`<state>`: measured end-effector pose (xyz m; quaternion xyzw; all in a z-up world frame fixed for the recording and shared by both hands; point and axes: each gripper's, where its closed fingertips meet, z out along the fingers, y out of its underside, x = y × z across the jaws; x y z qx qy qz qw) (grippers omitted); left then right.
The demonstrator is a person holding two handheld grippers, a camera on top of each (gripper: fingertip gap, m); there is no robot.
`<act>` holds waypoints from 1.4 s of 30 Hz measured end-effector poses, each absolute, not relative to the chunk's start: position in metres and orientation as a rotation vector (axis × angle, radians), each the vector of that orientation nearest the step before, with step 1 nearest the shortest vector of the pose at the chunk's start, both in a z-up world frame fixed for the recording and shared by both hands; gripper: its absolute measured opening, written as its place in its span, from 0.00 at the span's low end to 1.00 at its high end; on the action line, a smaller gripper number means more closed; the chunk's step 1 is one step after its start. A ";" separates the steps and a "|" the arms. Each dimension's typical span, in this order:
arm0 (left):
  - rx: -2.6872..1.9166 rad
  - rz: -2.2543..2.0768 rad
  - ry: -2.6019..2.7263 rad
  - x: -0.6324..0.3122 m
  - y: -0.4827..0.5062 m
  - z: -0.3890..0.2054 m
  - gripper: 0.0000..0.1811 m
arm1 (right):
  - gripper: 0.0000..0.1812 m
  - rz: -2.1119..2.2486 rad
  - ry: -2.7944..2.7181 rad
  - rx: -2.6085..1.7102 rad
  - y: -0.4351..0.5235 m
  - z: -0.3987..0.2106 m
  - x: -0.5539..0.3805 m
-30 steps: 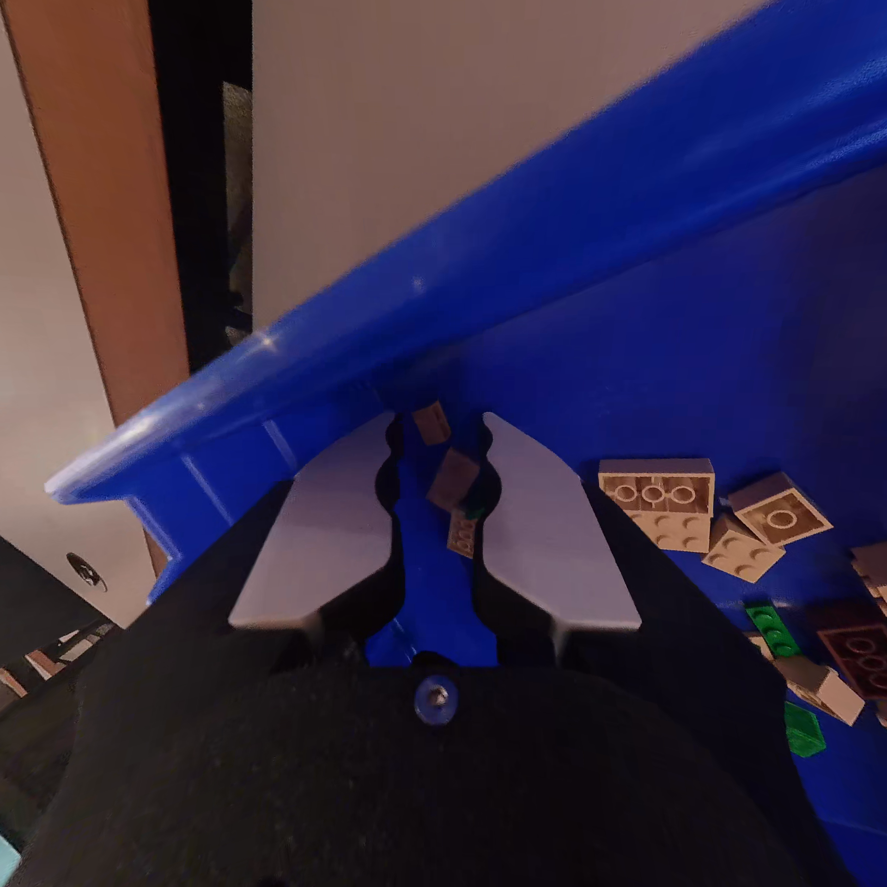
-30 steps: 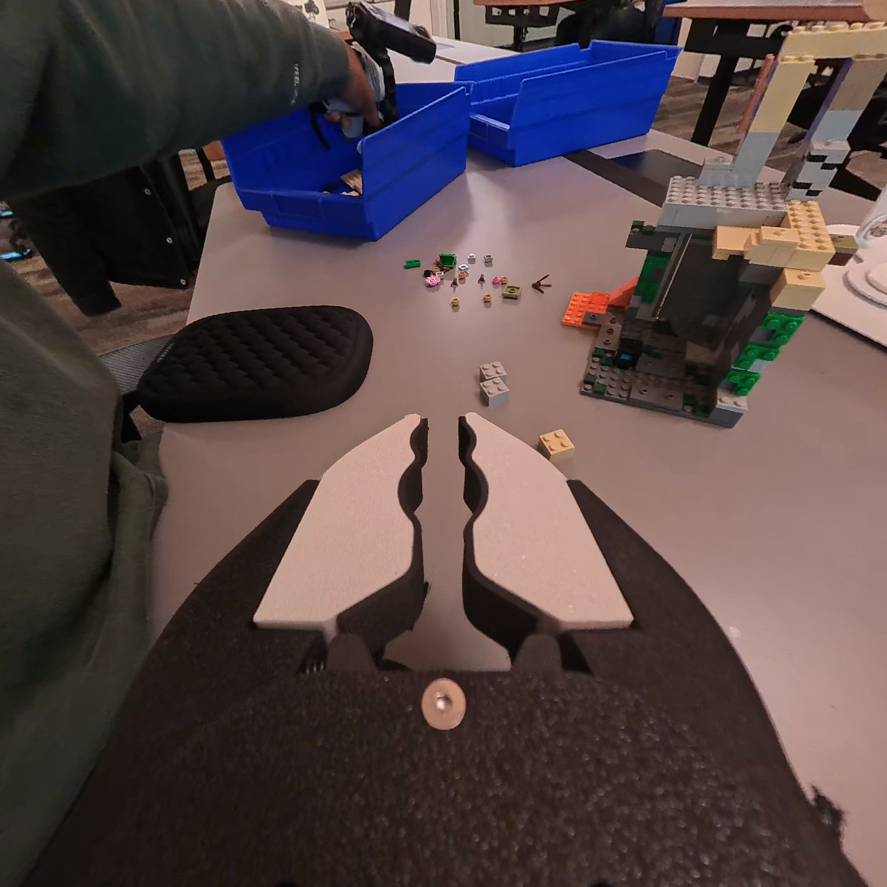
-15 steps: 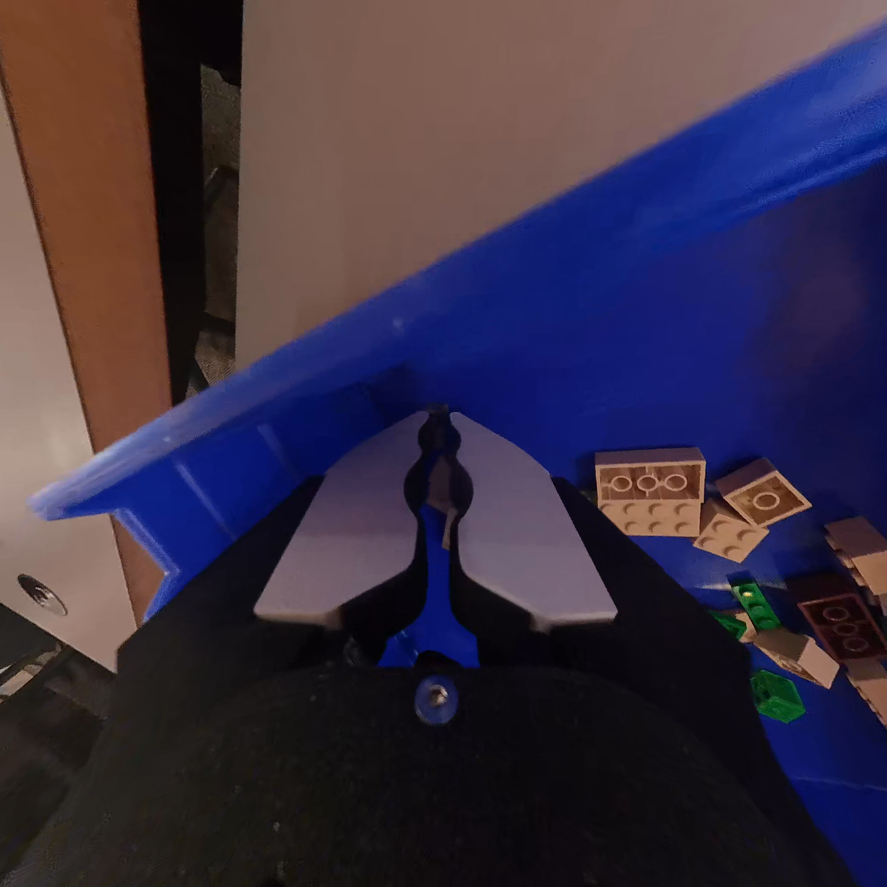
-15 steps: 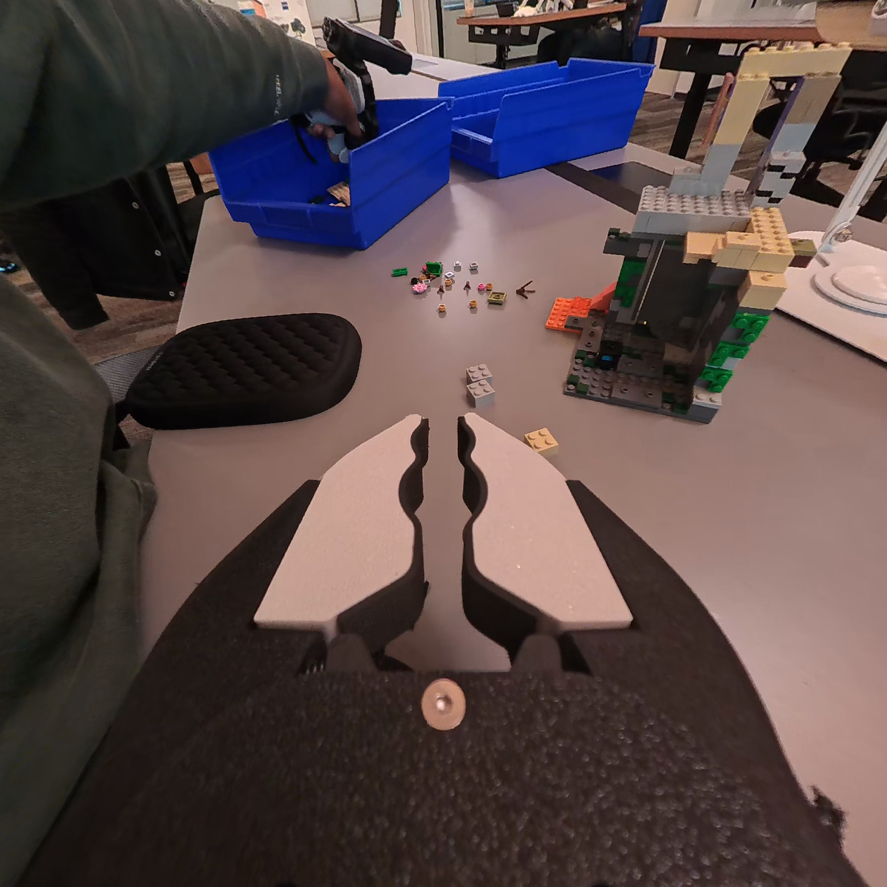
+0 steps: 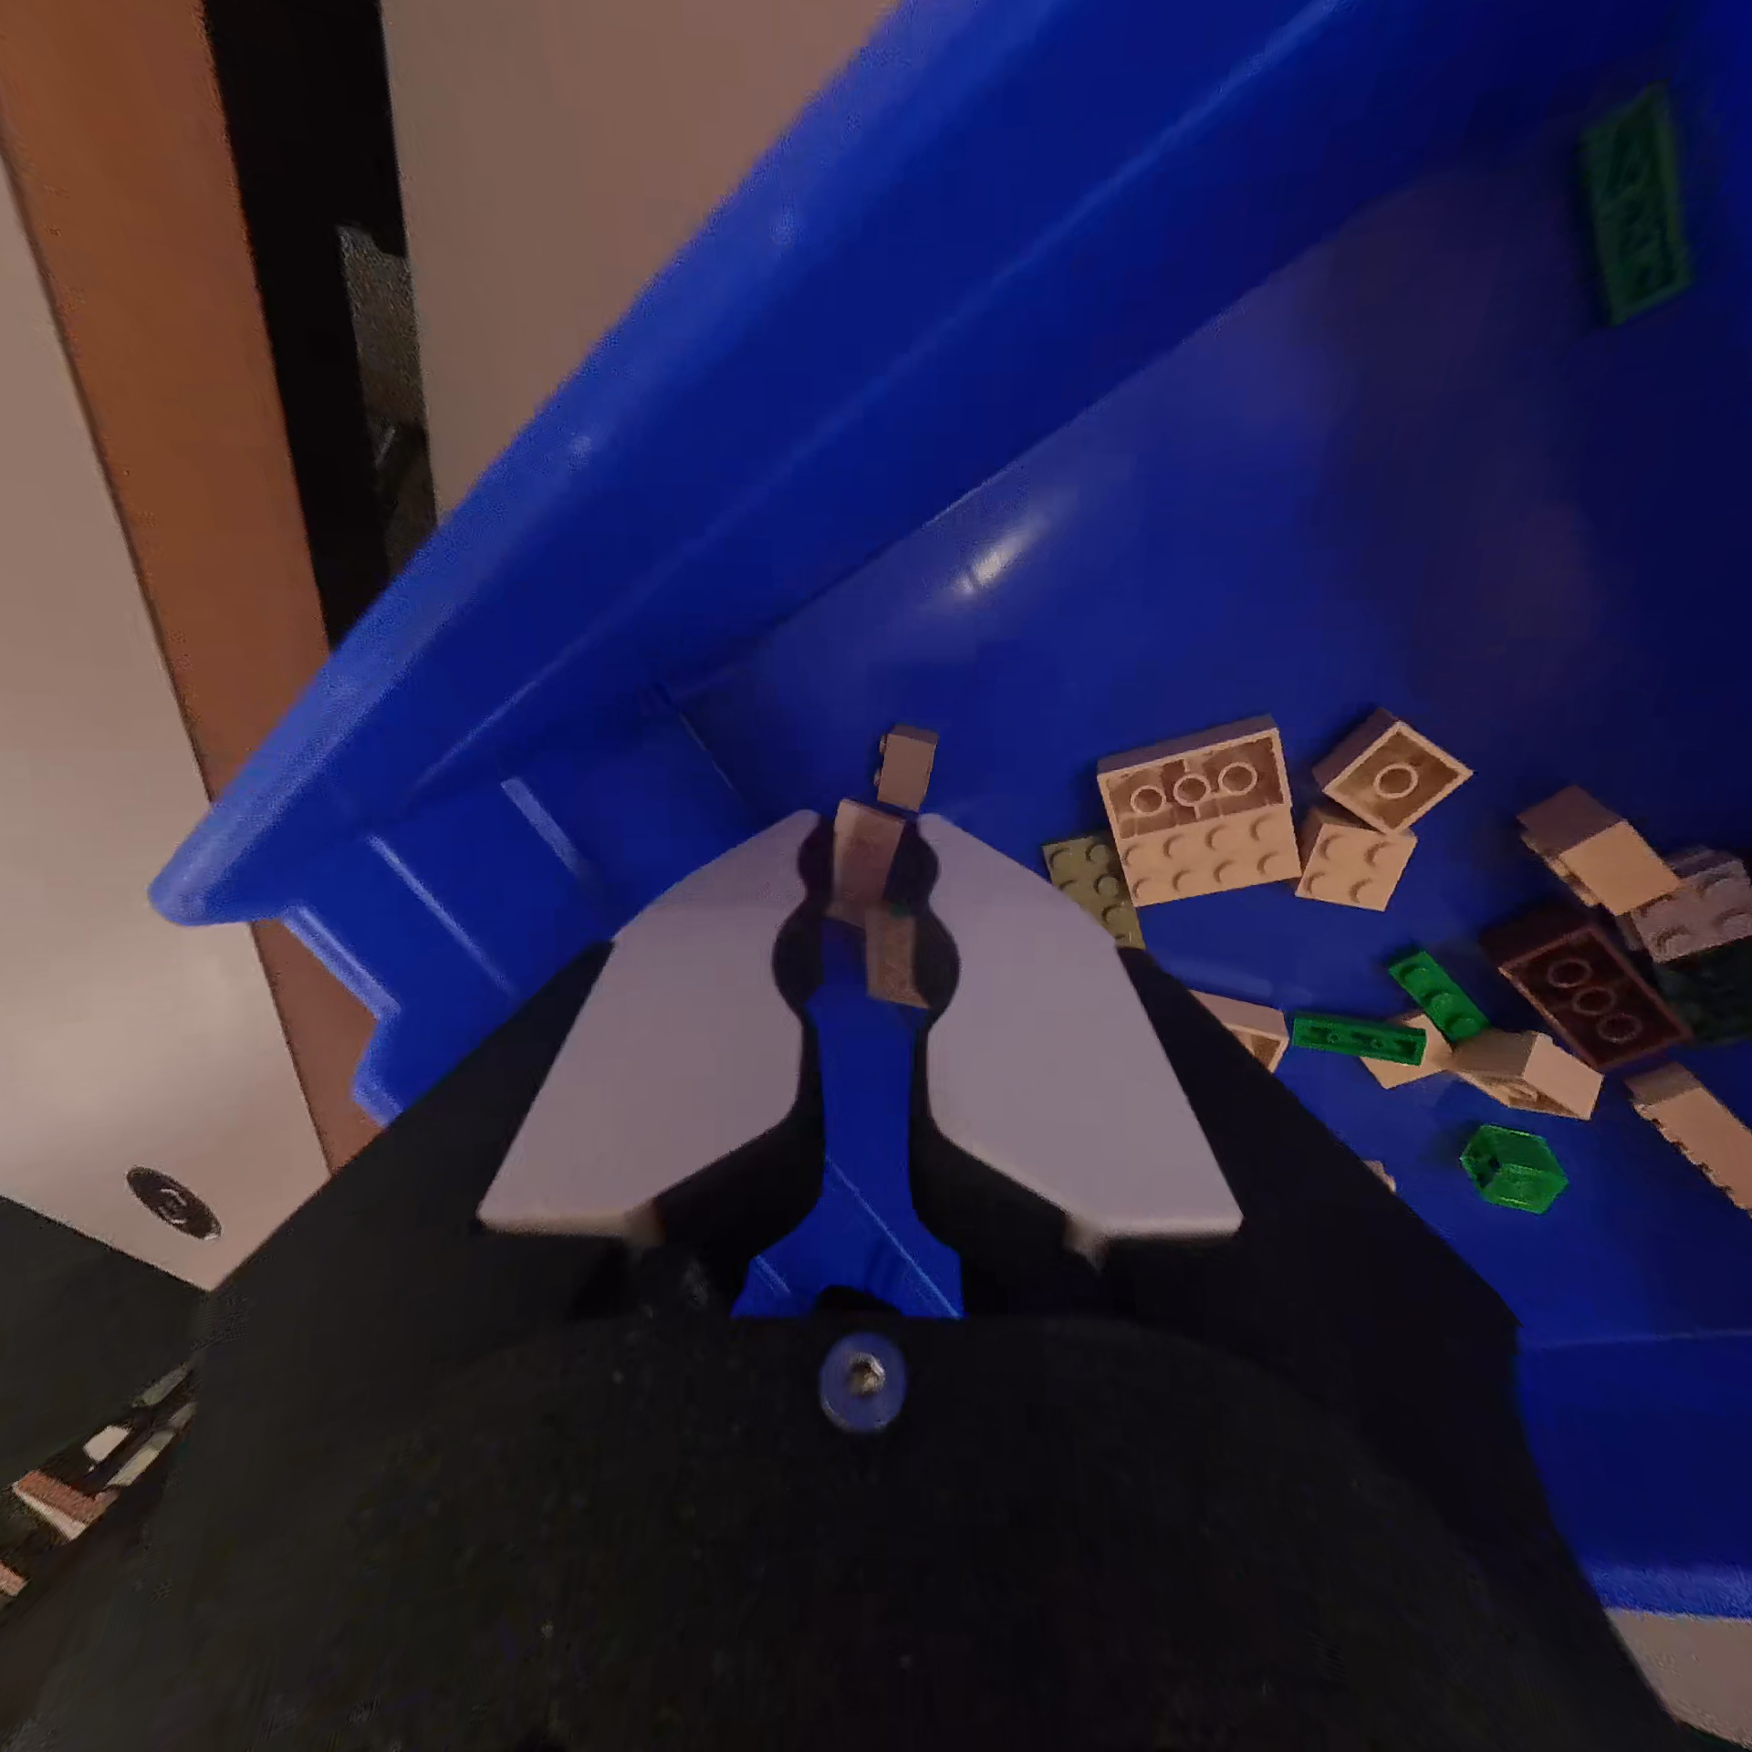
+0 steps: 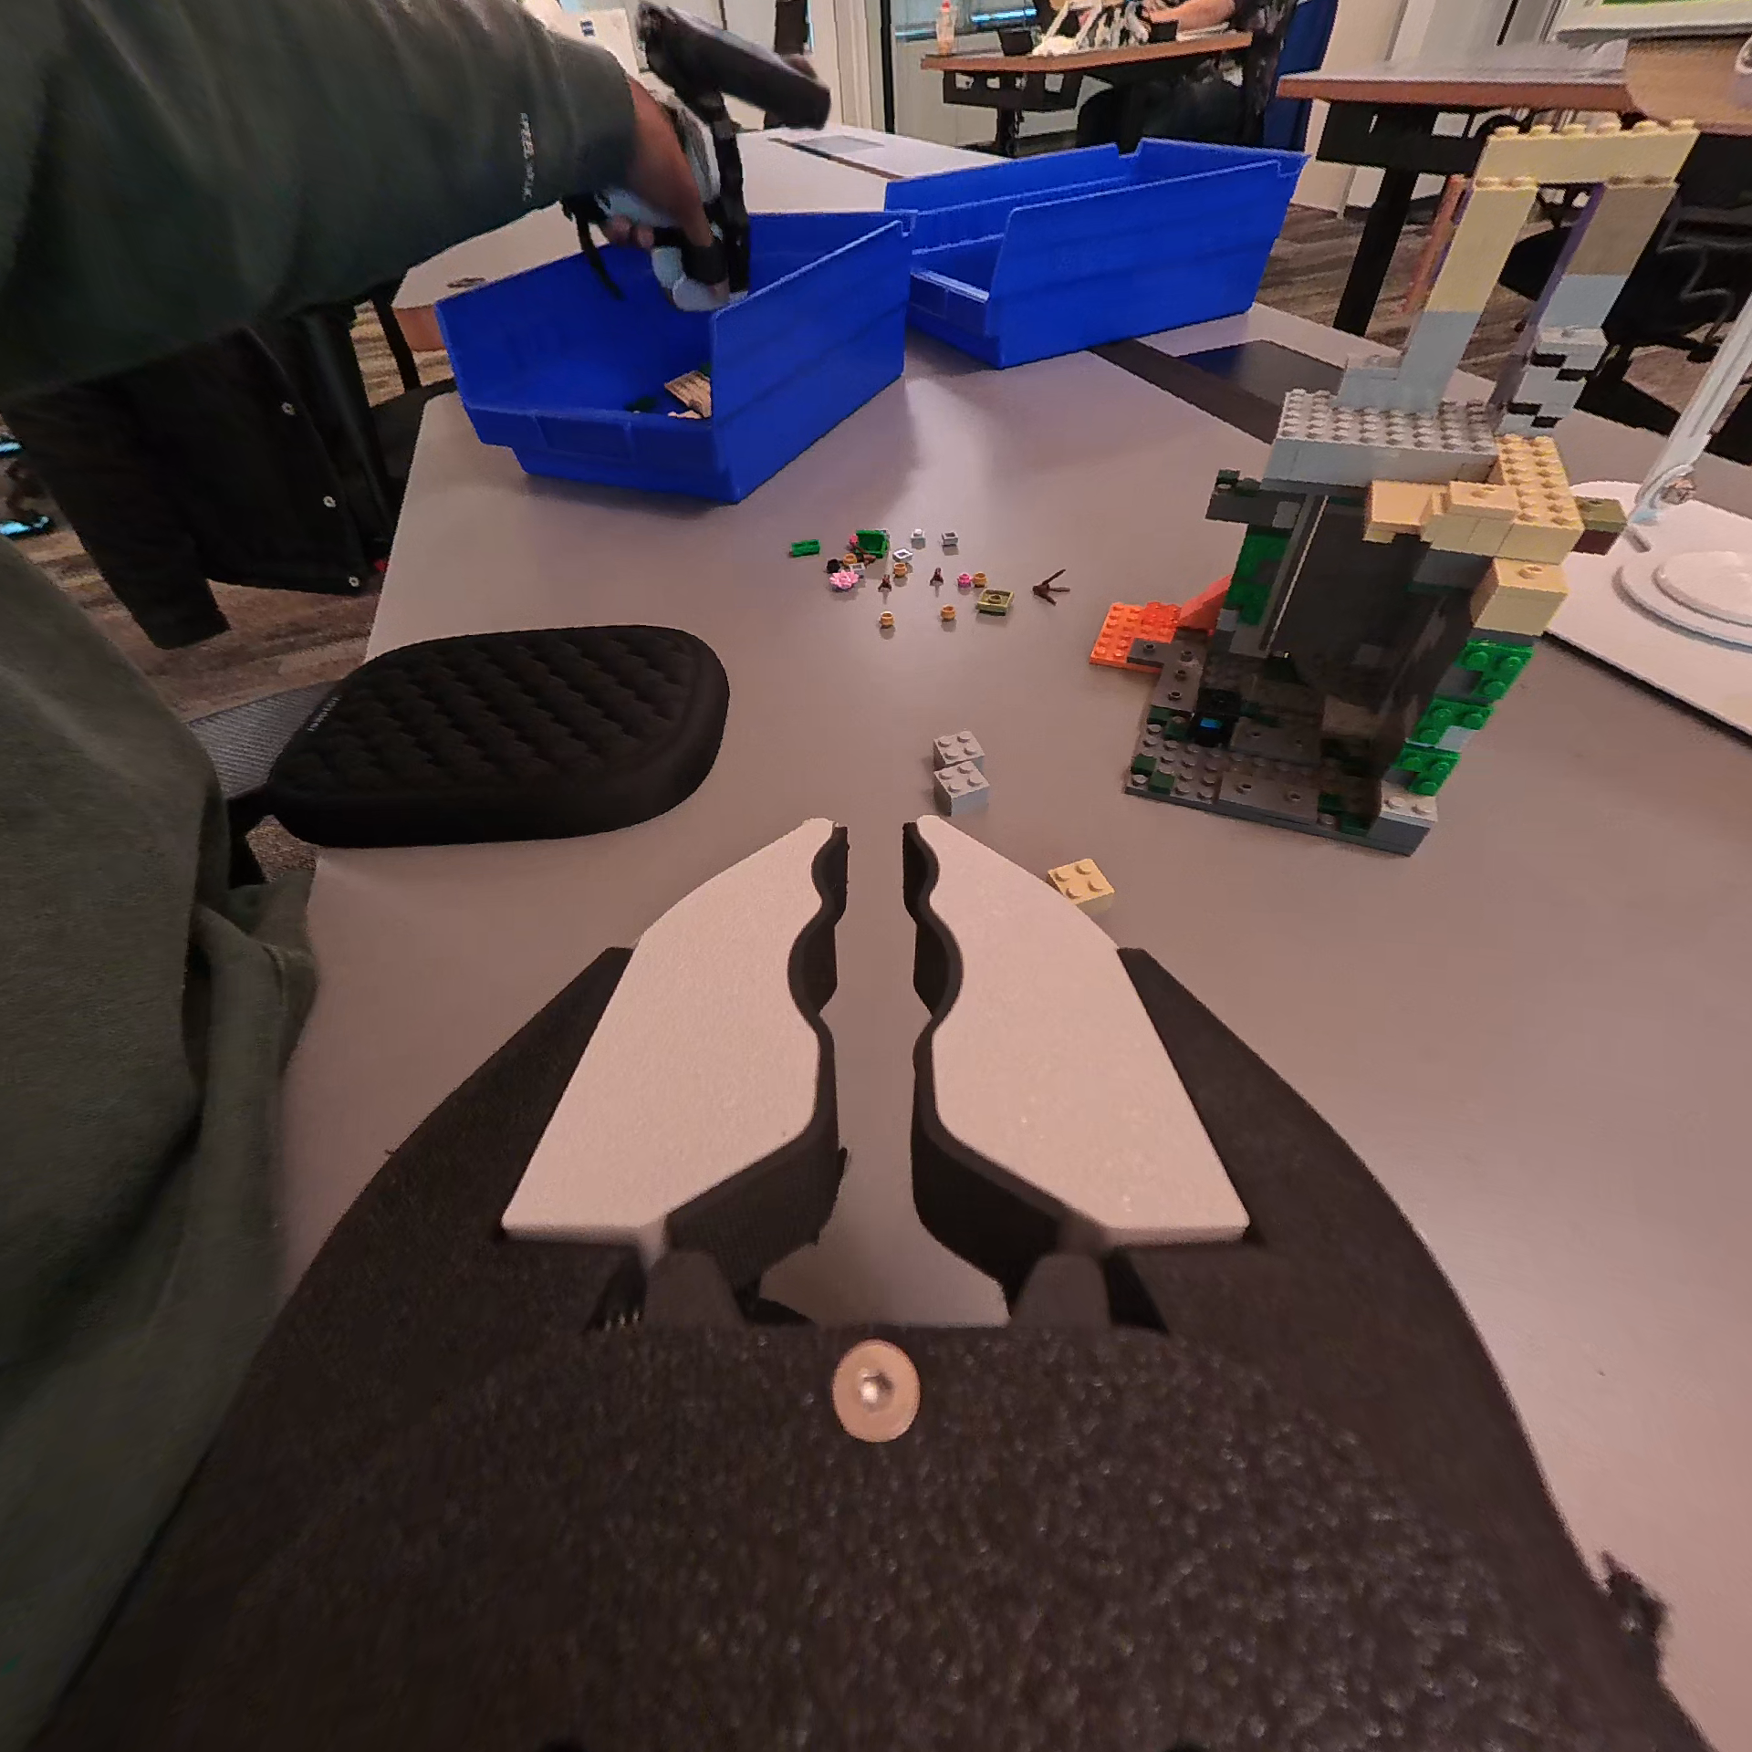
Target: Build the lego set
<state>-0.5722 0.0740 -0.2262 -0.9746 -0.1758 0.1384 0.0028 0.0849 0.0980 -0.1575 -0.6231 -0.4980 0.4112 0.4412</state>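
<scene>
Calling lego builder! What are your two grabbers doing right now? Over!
Left gripper shut on small tan lego brick inside blue plastic bin. Right gripper slightly open, empty, above grey table. Half-built lego tower waiting. Nothing blocking.

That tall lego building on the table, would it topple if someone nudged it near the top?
Probably. The lego building rises narrow from its grey base plate, with thin tan and grey columns on top. Those look likeliest to snap off first. Being rigid plastic, it likely slides or tips.

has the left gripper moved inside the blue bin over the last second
Yes. The left gripper closed on a small brown brick near the blue bin corner, then drew back: the corner and loose tan bricks now sit farther away.
</scene>
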 end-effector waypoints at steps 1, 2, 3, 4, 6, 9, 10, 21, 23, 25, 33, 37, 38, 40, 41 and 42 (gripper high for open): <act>-3.070 0.418 -0.554 -0.571 0.072 -0.229 0.10 | 0.06 1.021 -1.235 -1.547 0.098 -0.157 0.085; -3.073 0.402 -0.556 -0.569 0.072 -0.231 0.11 | 0.06 1.023 -1.234 -1.547 0.098 -0.157 0.085; -3.069 0.394 -0.557 -0.569 0.073 -0.233 0.13 | 0.06 1.024 -1.233 -1.548 0.098 -0.157 0.085; -3.067 0.382 -0.553 -0.568 0.074 -0.235 0.13 | 0.06 1.025 -1.233 -1.549 0.098 -0.157 0.085; -3.085 0.375 -0.543 -0.568 0.074 -0.240 0.13 | 0.06 1.022 -1.233 -1.552 0.098 -0.158 0.085; -3.115 0.358 -0.524 -0.567 0.073 -0.248 0.12 | 0.06 1.018 -1.231 -1.556 0.099 -0.158 0.085; -3.126 0.358 -0.513 -0.567 0.073 -0.250 0.09 | 0.06 1.018 -1.229 -1.559 0.099 -0.159 0.085; -2.767 0.499 0.119 -0.494 0.126 -0.162 0.05 | 0.06 1.036 -1.239 -1.564 0.096 -0.152 0.077; -2.634 0.512 0.273 -0.449 0.133 -0.139 0.05 | 0.06 1.058 -1.232 -1.590 0.097 -0.151 0.071; -2.516 0.533 0.415 -0.402 0.135 -0.123 0.06 | 0.06 1.071 -1.233 -1.618 0.098 -0.149 0.064; -2.117 0.444 0.850 -0.208 0.124 -0.096 0.05 | 0.08 1.174 -1.279 -1.684 0.092 -0.117 0.020; -1.972 0.361 1.016 -0.124 0.113 -0.107 0.05 | 0.11 1.212 -1.287 -1.719 0.092 -0.110 -0.002; -1.944 0.350 1.052 -0.107 0.110 -0.111 0.05 | 0.11 1.243 -1.277 -1.736 0.091 -0.109 -0.007; -1.890 0.341 1.107 -0.081 0.105 -0.119 0.05 | 0.11 1.291 -1.252 -1.771 0.090 -0.109 -0.013; -1.872 0.336 1.124 -0.070 0.103 -0.123 0.05 | 0.12 1.300 -1.241 -1.787 0.089 -0.111 -0.015; -1.857 0.322 1.141 -0.061 0.101 -0.127 0.05 | 0.12 1.302 -1.233 -1.803 0.090 -0.114 -0.016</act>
